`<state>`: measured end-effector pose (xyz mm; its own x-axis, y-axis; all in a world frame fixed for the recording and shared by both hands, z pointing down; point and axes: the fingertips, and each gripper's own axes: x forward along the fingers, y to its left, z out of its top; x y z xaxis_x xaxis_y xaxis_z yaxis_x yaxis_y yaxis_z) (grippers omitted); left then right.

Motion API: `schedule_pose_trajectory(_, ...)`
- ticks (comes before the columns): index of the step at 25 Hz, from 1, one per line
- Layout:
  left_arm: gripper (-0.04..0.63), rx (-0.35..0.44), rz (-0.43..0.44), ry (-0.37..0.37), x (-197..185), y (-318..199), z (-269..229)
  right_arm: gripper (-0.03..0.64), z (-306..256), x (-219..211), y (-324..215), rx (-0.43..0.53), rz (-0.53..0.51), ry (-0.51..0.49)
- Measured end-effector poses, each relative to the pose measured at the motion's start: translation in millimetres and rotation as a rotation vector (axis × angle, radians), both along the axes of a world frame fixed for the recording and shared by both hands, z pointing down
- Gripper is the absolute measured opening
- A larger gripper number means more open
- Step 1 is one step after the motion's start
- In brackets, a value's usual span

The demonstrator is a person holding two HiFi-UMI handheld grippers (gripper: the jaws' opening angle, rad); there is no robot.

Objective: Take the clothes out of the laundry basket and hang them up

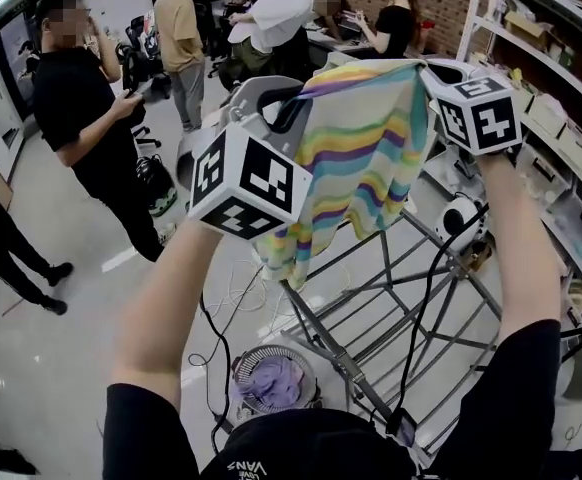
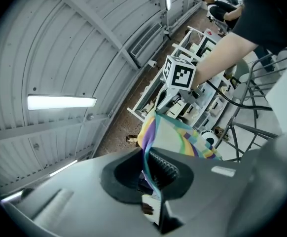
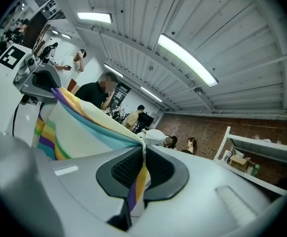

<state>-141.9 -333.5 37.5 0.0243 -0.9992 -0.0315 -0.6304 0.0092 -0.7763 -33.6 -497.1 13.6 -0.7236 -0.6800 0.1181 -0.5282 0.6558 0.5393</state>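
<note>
The left tongs (image 2: 151,168) are clenching one top corner of a striped cloth (image 1: 363,153), and the right tongs (image 3: 141,168) are clenching the other. In each gripper view the ribbed pads are pinching a fold of the fabric, with a strip trailing out below the bite.

The cloth is hanging in the air, held high between the two raised arms. Its top edge is running left to right from one pair of tongs to the other, and the rest is draping down from that line.

A metal drying rack (image 1: 396,303) is standing below and slightly beyond the cloth, its bars slanting down toward the person. The right tongs seem to be sitting more squarely over the rack, while the left tongs are hanging past its left side. Lowering the stretched edge onto a bar will probably call for a shift to the right.

The laundry basket (image 1: 271,352) is sitting on the floor near the person's feet, left of the rack, with purple clothes (image 1: 271,383) inside.

White lettering on the person's dark top at the bottom of the head view is probably reading "VANS", though it is small and cut off. No other writing is showing clearly.
</note>
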Motion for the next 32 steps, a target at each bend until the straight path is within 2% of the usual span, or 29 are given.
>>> schedule_pose_trajectory(4,0.023,0.022,0.009,-0.002,19,-13,-9,0.026,-14,22,-11,0.025,-0.010,-0.019)
schedule_pose_trajectory(9,0.023,0.035,0.026,-0.002,29,-12,-10,0.026,-15,26,-10,0.038,-0.003,-0.036)
schedule_pose_trajectory(15,0.023,-0.013,-0.062,-0.010,-12,4,24,0.026,39,-6,6,-0.022,-0.086,-0.016)
schedule_pose_trajectory(21,0.023,-0.041,-0.118,0.058,-38,8,63,0.026,94,-32,9,-0.094,-0.134,0.031)
schedule_pose_trajectory(28,0.021,-0.075,-0.089,0.106,-21,5,115,0.026,150,-17,5,-0.173,-0.101,0.070)
schedule_pose_trajectory(32,0.021,-0.074,-0.042,0.129,7,-4,131,0.026,162,10,-5,-0.190,-0.063,0.072)
